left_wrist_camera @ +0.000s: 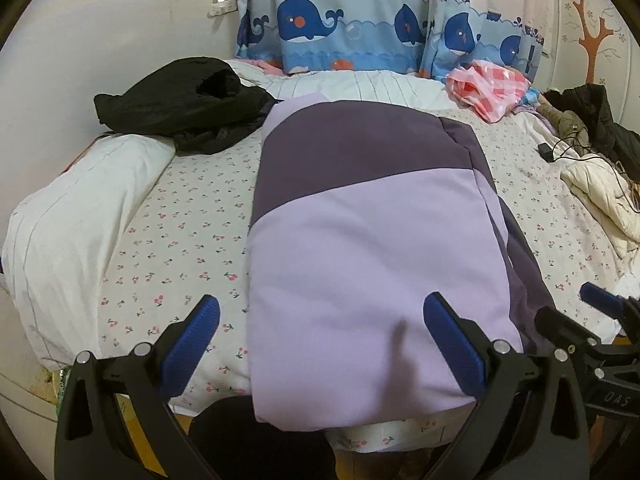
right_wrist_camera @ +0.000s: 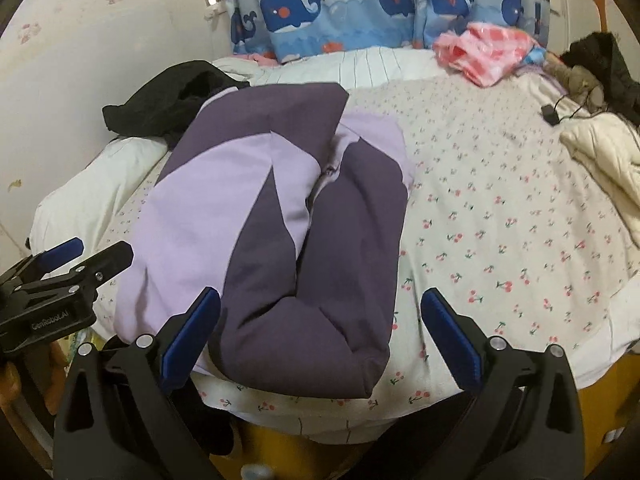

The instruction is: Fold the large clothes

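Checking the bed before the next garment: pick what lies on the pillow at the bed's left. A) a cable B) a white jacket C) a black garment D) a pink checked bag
C: the black garment spills onto the white pillow, while the pink checked bag sits far off by the curtain.

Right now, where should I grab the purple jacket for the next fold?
Probably the near hem of the purple jacket, approached from the bed's front edge: it hangs slightly over that edge, closest to both open grippers, left gripper and right gripper.
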Available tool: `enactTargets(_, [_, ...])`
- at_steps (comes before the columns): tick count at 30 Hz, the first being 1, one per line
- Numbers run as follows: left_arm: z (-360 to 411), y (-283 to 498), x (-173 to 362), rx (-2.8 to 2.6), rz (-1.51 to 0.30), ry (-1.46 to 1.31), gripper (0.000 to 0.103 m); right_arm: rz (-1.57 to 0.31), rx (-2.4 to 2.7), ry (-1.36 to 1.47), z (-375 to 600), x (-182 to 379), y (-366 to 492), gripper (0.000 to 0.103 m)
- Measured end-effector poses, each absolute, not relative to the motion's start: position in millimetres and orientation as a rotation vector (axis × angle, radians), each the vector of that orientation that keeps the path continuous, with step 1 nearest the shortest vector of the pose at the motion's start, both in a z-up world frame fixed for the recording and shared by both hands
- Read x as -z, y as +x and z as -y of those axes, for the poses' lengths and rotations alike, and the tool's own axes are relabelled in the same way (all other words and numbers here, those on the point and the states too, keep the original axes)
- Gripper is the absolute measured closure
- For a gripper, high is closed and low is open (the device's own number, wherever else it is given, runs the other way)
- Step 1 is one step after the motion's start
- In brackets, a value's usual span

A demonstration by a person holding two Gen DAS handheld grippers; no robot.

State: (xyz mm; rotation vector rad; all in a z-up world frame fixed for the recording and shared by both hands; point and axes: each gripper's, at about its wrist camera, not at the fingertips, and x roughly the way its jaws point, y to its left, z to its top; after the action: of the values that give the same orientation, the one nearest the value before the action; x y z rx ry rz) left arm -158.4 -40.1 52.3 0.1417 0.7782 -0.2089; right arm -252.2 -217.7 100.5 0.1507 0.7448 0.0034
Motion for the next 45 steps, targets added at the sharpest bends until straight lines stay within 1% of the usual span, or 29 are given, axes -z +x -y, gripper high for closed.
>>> enactTargets(19, [37.7,-167.4,-58.2,0.17,-0.751,0.141,0.005,-0.732,-0.016,0.109,202.5,-110.4,-244.7,0.006])
enactTargets(45, [40.1,-158.5,-55.2,0.16,-0.778,0.153,0.005,-0.751,-0.034,0.107,204.8,-102.5,-230.1,0.006])
